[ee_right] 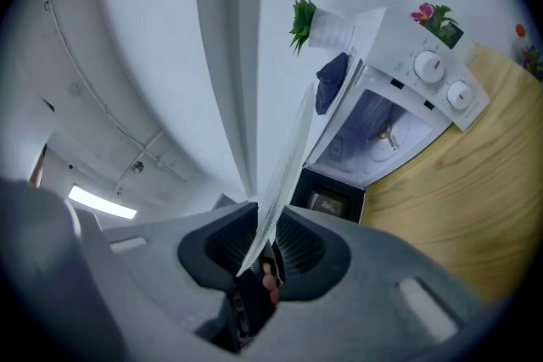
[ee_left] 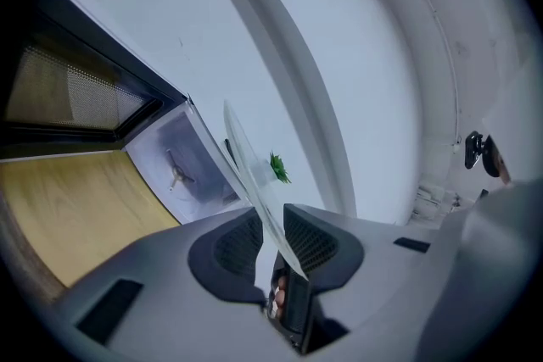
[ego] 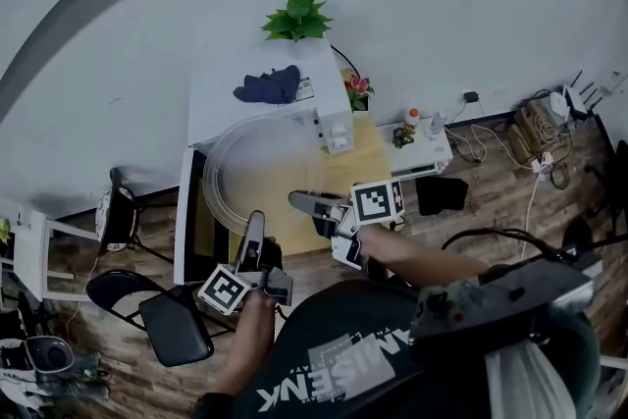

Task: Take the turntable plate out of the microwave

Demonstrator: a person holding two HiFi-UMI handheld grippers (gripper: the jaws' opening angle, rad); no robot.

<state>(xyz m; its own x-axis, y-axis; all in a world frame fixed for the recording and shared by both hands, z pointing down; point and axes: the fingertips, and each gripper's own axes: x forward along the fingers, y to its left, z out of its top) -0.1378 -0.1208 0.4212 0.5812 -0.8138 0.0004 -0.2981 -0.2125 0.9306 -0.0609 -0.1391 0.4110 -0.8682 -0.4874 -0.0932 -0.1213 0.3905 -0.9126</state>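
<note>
- The turntable plate (ego: pixel 257 174) is out of the oven. It is held in the air in front of the microwave (ego: pixel 257 74) and above the wooden table (ego: pixel 358 162).
- The left gripper (ego: pixel 255 219) is clamped on the plate's near-left rim. In the left gripper view the glass runs edge-on between the two pads, which press on it from both sides.
- The right gripper (ego: pixel 297 200) bites the near-right rim in the same way (a thin clear blade between its pads in the right gripper view).
- The plate's left rim lies near the open door (ego: pixel 186 231), which swings out toward the near left. Its right rim lies near the control panel (ego: pixel 334 128).
- The cavity (ee_right: pixel 386 131) stands open beyond the plate's far rim, and bare tabletop lies to the right.
- A dark cloth (ego: pixel 270 85) lies on the microwave's top, with a green plant (ego: pixel 297 17) at the far edge.
- The markings round the two knobs (ee_right: pixel 428 68) are too small to read.
- The white lettering on the person's dark shirt (ego: pixel 334 373) is upside down and cut off.
</note>
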